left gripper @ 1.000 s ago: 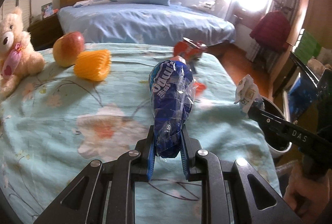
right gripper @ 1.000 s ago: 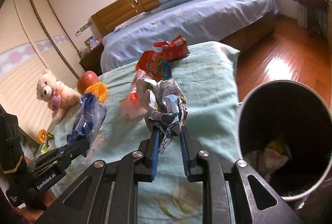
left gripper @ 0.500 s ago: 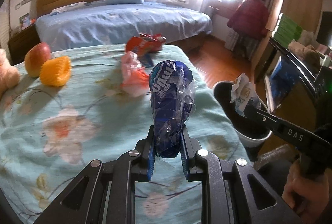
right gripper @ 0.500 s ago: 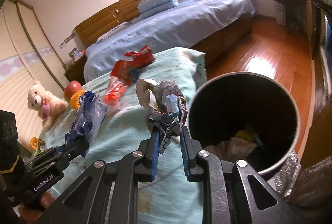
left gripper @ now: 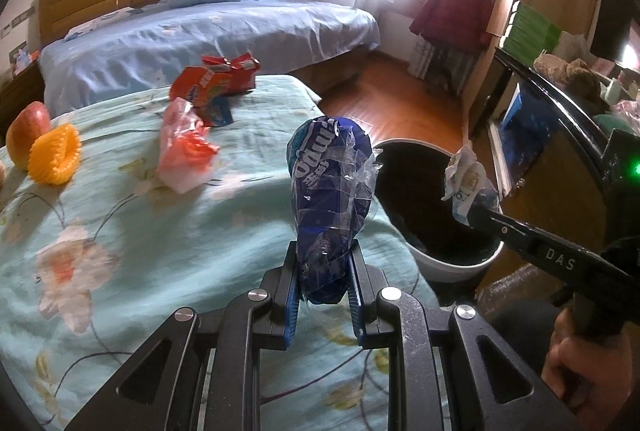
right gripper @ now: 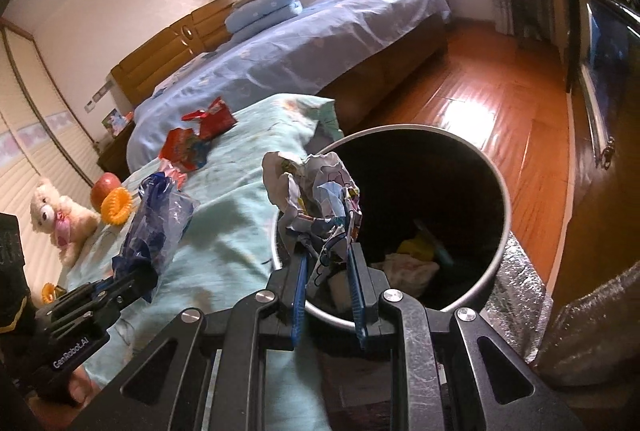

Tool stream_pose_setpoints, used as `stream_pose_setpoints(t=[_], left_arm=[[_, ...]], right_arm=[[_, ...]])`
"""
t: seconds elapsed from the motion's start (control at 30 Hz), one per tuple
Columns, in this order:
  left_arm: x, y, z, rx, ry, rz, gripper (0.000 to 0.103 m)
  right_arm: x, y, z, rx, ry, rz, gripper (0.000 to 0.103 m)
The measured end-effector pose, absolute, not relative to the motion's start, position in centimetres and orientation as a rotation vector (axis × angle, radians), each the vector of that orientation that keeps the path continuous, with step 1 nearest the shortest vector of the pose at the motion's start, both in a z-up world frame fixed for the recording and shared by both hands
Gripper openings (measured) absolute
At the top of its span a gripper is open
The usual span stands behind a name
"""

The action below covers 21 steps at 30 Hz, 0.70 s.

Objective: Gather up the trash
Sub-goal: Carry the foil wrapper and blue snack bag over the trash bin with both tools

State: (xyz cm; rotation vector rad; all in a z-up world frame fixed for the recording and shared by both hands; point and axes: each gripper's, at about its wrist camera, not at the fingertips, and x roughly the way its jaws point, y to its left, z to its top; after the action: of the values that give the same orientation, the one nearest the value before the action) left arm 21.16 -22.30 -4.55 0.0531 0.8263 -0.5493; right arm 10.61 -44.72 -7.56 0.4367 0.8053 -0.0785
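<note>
My left gripper (left gripper: 323,291) is shut on a crumpled blue plastic wrapper (left gripper: 330,199), held above the flowered bedspread near its right edge. The same wrapper (right gripper: 156,223) appears at the left in the right wrist view. My right gripper (right gripper: 330,271) is shut on a crumpled paper ball (right gripper: 316,195), held over the near rim of the round waste bin (right gripper: 506,199). The bin (left gripper: 452,265) stands on the floor beside the bed and holds some rubbish. Red snack wrappers (left gripper: 216,83) and a pink plastic bag (left gripper: 184,151) lie on the bedspread.
An apple (left gripper: 24,131), an orange ribbed toy (left gripper: 54,161) and a teddy bear (right gripper: 56,215) sit at the bedspread's left. A blue bed (left gripper: 208,35) stands behind, wooden floor (right gripper: 492,111) to the right, and a dark cabinet (left gripper: 560,119) along the right wall.
Both grippers have swung right, from over the bedspread toward the bin. The paper ball now hangs over the bin's rim, and the bin has come into the left wrist view.
</note>
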Motion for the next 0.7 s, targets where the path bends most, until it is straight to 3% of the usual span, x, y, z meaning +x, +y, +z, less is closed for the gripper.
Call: stream_pose_setpoints(t=[0.7], left_arm=[[22.7, -27.5, -5.6, 0.114, 0.850, -0.617, 0.020]], right_arm=[[11.5, -47.1, -8.5, 0.457, 0.821, -0.137, 0.019]])
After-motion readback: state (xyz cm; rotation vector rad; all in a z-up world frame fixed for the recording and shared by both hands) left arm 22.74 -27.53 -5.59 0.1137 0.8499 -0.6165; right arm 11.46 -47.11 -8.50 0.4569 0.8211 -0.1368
